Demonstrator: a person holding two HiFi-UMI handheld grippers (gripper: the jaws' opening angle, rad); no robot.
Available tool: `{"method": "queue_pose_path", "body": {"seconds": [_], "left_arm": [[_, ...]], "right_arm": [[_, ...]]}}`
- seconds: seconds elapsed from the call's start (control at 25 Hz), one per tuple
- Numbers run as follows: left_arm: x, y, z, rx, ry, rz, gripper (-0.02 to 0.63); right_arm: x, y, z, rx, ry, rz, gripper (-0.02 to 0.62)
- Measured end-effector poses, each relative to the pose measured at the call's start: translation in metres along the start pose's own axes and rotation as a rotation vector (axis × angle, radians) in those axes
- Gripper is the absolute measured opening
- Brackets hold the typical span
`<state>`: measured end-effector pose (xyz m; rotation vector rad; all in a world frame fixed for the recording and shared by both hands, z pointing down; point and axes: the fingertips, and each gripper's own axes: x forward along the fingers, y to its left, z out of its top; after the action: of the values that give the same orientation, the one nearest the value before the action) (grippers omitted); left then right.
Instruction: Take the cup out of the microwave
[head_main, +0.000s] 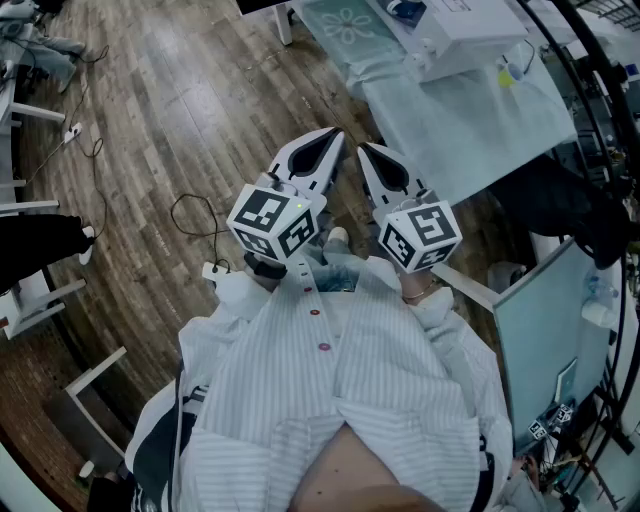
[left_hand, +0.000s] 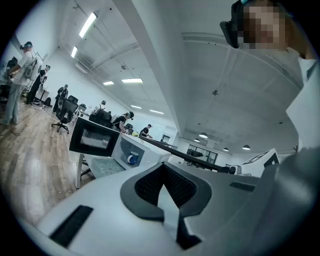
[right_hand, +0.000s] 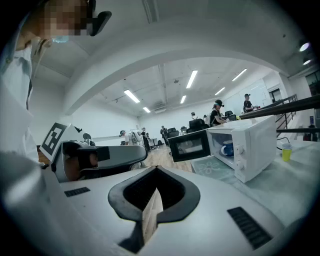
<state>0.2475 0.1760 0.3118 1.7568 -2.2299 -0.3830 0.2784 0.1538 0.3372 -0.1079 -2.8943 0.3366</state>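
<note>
A white microwave (right_hand: 250, 145) stands on a table covered in pale green cloth (head_main: 470, 120), with its dark door (right_hand: 189, 145) swung open to the left. Inside it sits a blue cup (right_hand: 228, 148), which the left gripper view also shows as the cup (left_hand: 133, 158) in the microwave (left_hand: 125, 150). I hold both grippers close to my chest, well short of the table. My left gripper (head_main: 336, 133) and my right gripper (head_main: 363, 148) point forward side by side. Each has its jaws together with nothing between them.
A small yellow cup (right_hand: 286, 151) stands on the cloth right of the microwave. Wooden floor with cables and a power strip (head_main: 212, 270) lies to my left. A pale panel (head_main: 545, 330) leans at my right. Several people work at desks far behind the microwave.
</note>
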Motion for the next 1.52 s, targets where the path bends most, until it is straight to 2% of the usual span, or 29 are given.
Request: {"method": "queue_pose_path", "body": {"seconds": [0.4, 0.88, 1.08, 1.24, 1.52], "left_arm": [[-0.003, -0.015, -0.004, 0.013, -0.018, 0.022, 0.009], [-0.012, -0.030, -0.012, 0.022, -0.051, 0.075, 0.009], [-0.017, -0.014, -0.011, 0.011, -0.058, 0.109, 0.009], [-0.012, 0.004, -0.005, 0.015, -0.055, 0.107, 0.009], [0.007, 0.060, 0.016, 0.001, -0.052, 0.095, 0.009]], "right_arm": [[-0.018, -0.007, -0.001, 0.004, -0.022, -0.001, 0.034], [-0.029, -0.002, -0.007, -0.016, -0.009, 0.066, 0.034], [-0.015, 0.003, -0.011, -0.007, 0.006, 0.088, 0.034], [0.005, 0.004, -0.008, -0.010, 0.010, 0.099, 0.034], [0.067, 0.006, 0.002, -0.017, 0.031, 0.108, 0.034]]}}
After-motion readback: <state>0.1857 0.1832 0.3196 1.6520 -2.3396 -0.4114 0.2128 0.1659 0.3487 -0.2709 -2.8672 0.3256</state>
